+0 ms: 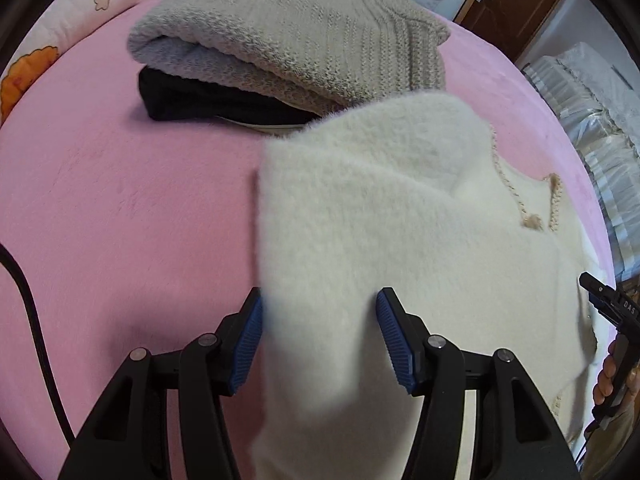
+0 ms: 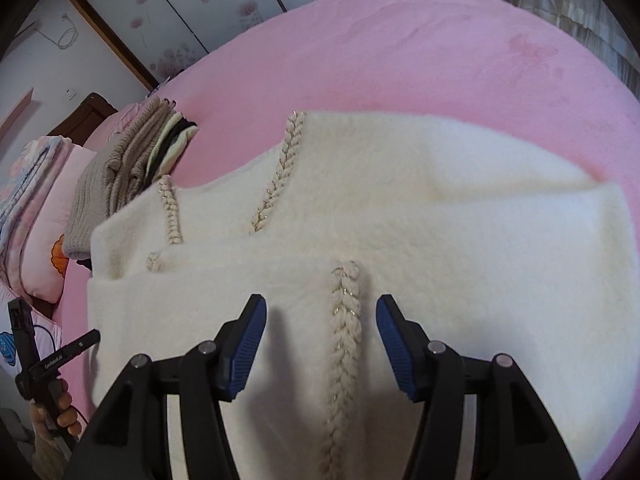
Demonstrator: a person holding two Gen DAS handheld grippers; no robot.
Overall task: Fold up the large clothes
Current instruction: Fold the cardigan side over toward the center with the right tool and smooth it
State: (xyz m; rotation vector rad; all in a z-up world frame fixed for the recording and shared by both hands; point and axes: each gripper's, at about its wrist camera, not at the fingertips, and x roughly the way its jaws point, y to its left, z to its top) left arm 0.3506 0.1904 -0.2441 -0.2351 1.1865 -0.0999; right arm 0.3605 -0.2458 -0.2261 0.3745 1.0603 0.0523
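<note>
A cream fuzzy sweater (image 1: 400,220) (image 2: 440,220) with braided trim lies folded on the pink bed sheet (image 1: 120,200) (image 2: 400,40). My left gripper (image 1: 319,320) is open above the sweater's left folded edge. Cloth fills the gap between its blue pads, and I see no pinch. My right gripper (image 2: 320,324) is open over the sweater's near part. A braid strip (image 2: 344,340) runs between its fingers, clear of both pads. A folded-over flap (image 1: 380,140) covers the sweater's upper left.
A stack of folded clothes sits at the far left of the bed: a grey-beige knit (image 1: 288,36) (image 2: 132,164) on a black garment (image 1: 200,100). Pillows (image 1: 60,20) (image 2: 44,220) lie beyond. A black cable (image 1: 32,320) crosses the sheet. A person's hand (image 1: 604,380) (image 2: 60,408) shows.
</note>
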